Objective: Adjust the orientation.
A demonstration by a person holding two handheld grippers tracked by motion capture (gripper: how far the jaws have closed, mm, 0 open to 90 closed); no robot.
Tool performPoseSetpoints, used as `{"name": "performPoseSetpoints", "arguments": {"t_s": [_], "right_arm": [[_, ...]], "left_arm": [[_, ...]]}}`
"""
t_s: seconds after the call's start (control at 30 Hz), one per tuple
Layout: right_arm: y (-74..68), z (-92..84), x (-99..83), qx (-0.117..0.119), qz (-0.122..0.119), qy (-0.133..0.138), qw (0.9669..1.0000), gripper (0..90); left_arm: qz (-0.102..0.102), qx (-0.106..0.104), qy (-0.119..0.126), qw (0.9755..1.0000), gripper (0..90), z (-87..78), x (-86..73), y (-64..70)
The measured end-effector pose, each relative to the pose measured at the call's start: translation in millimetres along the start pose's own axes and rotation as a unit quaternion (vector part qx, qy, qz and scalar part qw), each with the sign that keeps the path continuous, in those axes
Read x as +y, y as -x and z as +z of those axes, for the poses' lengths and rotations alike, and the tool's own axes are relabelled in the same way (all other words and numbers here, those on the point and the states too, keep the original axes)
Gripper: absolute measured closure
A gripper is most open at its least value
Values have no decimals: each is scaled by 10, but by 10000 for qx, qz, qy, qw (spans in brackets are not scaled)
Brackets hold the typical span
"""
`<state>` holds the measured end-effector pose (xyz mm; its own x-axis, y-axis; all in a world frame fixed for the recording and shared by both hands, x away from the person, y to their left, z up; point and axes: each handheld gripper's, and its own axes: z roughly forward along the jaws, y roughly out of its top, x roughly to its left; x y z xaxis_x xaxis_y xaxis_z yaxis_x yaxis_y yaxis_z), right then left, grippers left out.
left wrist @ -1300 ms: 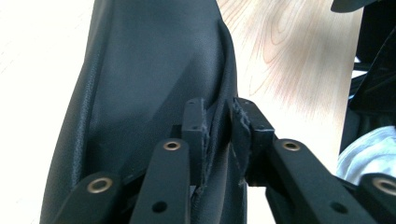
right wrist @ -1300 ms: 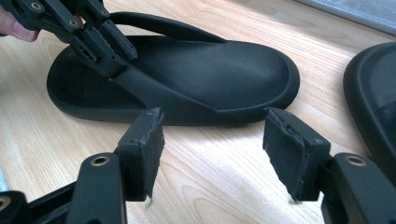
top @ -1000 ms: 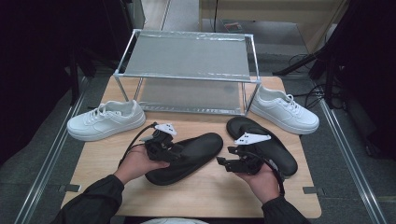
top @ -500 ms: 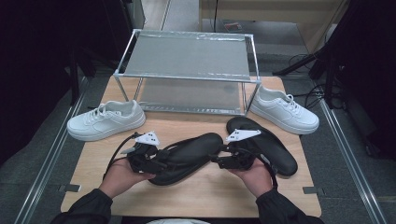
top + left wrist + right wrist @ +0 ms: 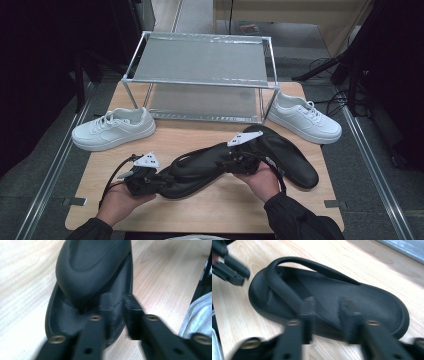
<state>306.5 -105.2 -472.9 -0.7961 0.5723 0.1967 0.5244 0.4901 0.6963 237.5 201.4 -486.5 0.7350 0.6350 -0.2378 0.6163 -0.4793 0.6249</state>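
Metal two-tier rack (image 5: 200,65) at desk (image 5: 215,210) rear. One white sneaker (image 5: 114,129) left of rack, another white sneaker (image 5: 304,117) right.

Black sandal (image 5: 200,167): matt, rubber-like, finely textured footbed. Table (image 5: 220,205): pale wood grain, smooth. Rack (image 5: 200,65) at far side: bright metal frame, grey mesh-like shelves. White sneakers (image 5: 114,129): smooth, leather-like, slight sheen.
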Motion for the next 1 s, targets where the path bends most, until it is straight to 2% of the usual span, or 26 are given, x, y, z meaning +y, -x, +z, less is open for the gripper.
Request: {"name": "performPoseSetpoints", "arguments": {"t_s": [0.1, 0.2, 0.23, 0.33, 0.37, 0.43, 0.5, 0.57, 0.6, 0.63, 0.8, 0.93, 1.0], "right_arm": [[57, 41, 62, 57, 392, -189, 9990, 874], [117, 132, 87, 152, 514, -371, 9979, 900], [125, 167, 88, 107, 460, -424, 9980, 900], [118, 225, 87, 61, 359, -557, 9978, 900], [87, 269, 83, -13, 208, -621, 9979, 900], [63, 301, 76, -120, 65, -668, 9977, 900], [50, 342, 65, -168, -47, -731, 9972, 900], [32, 363, 62, -202, -96, -722, 9971, 900], [29, 365, 64, -213, -108, -726, 9971, 900], [31, 368, 63, -204, -108, -731, 9971, 900], [45, 371, 58, -153, -7, -731, 9972, 900], [35, 368, 54, -158, -24, -727, 9972, 900], [26, 365, 49, -142, 7, -732, 9972, 900]], "left_arm": [[-67, 22, -182, 9998, 891, 68, -18, -34], [-108, -7, -166, 9998, 893, 150, -21, -35], [-113, -45, -153, 9998, 892, 189, -20, -40], [-200, 48, -108, 9997, 890, 255, -18, -46], [-266, 94, -25, 9996, 891, 285, -5, -75], [-294, 81, -2, 9995, 894, 287, 2, -93], [-231, 203, -20, 9995, 890, 281, 5, -96], [-271, 151, -34, 9995, 890, 280, 9, -113], [-306, 135, -34, 9994, 886, 285, 11, -114], [-240, 164, -57, 9996, 886, 285, 12, -114], [-228, 153, -74, 9996, 887, 297, 25, -130], [-150, 189, -64, 9997, 893, 309, 25, -155], [-186, 156, -89, 9997, 895, 323, 32, -181]]}}
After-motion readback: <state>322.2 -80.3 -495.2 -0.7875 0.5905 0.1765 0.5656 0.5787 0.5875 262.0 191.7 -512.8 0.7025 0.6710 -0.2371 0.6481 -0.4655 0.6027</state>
